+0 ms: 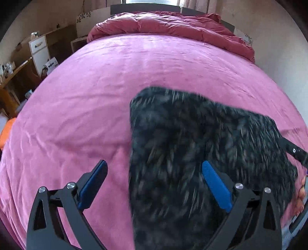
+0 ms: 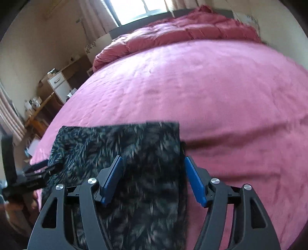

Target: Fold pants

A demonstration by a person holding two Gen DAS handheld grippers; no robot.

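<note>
Our left claw [image 1: 154, 184] is spread wide, its blue pads standing clear of the cloth: one hangs over bare sheet, the other over the dark fabric, and neither pinches anything. Our right claw [image 2: 154, 179] is also spread, though less widely; the right-hand edge of the cloth runs between its pads, but they do not press on it.

Just beyond both claws lie the pants [image 1: 202, 146], dark with a pale feathery pattern, resting flat on the pink bed sheet [image 1: 86, 96] near the bed's near edge. They show as a compact, roughly rectangular block with a straight far edge and square corners, not as two long legs. From the right wrist view the far edge is even and the side edges run nearly parallel.

Further out, the rest of the sheet is bare up to a bunched red quilt [image 1: 173, 25] at the head of the bed, with a window [image 2: 138, 9] behind it and a white drawer unit [image 1: 39, 51] beside the bed.

We judge the folding largely done: the pants look doubled over and laid down, both claws released. What may remain is one more fold or some smoothing; blur hides the layers, so we cannot tell how many folds are in.
</note>
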